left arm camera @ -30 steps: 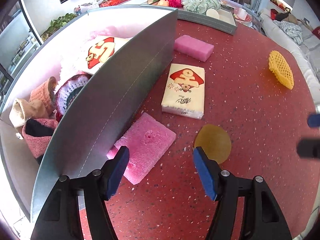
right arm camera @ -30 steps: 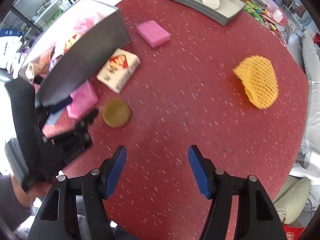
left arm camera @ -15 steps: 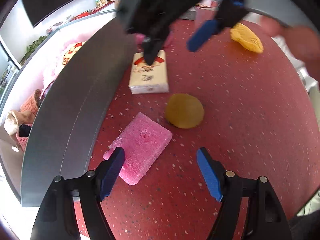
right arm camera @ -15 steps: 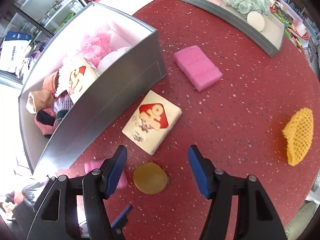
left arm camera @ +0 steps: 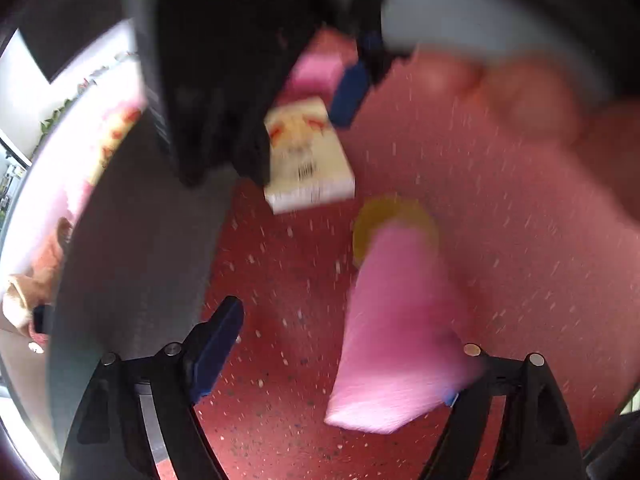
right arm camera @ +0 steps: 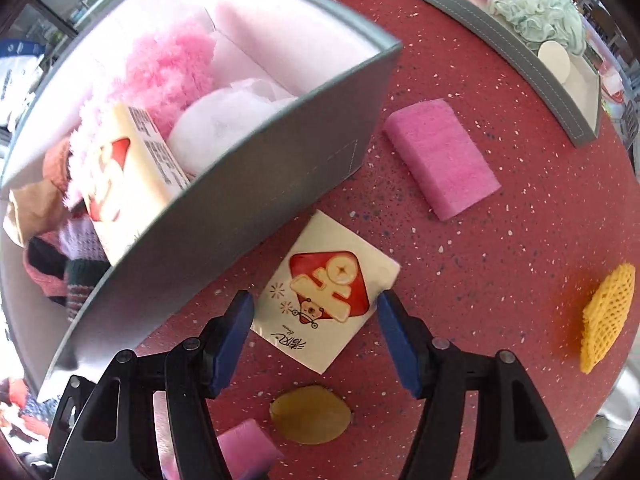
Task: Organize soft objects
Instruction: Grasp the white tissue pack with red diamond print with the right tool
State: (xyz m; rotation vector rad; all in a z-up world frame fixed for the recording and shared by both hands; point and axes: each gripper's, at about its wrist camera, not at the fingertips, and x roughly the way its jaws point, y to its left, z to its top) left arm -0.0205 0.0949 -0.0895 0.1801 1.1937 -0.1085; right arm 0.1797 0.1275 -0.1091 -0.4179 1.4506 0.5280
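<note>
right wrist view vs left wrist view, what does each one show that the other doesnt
Only the right wrist view shows the yellow net, the far tray with a green pouf, and the fluffy pink thing in the grey box. Only the left wrist view, which is blurred, shows the left tongs with a pink foam slab against the right finger, and the right tongs' body from outside. Both show the tissue pack on the red table, the yellow disc, the grey box and the far pink sponge. The right tongs straddle the tissue pack, open.
</note>
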